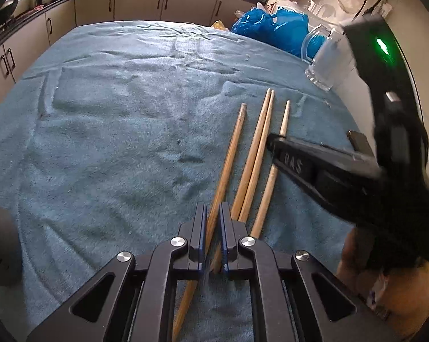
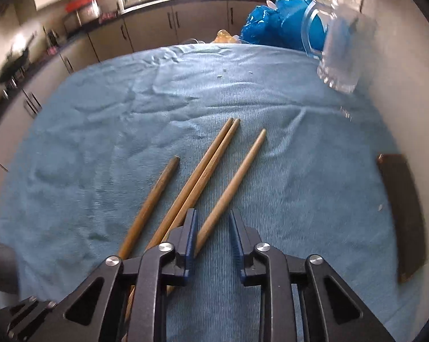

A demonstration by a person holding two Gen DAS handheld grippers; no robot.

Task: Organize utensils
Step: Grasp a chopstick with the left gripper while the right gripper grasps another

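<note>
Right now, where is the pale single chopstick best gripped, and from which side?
Around its middle, from above, jaws across the pale chopstick: it lies flat on the towel, apart from the touching pair, leaving room on both sides.

The left hand-held gripper (image 1: 213,213) points steeply down at the lower centre of its own view, jaws nearly together and clamped. The right hand-held gripper (image 2: 213,222) also tilts down, jaws apart in its own view; it reaches in from the right of the left view.
</note>
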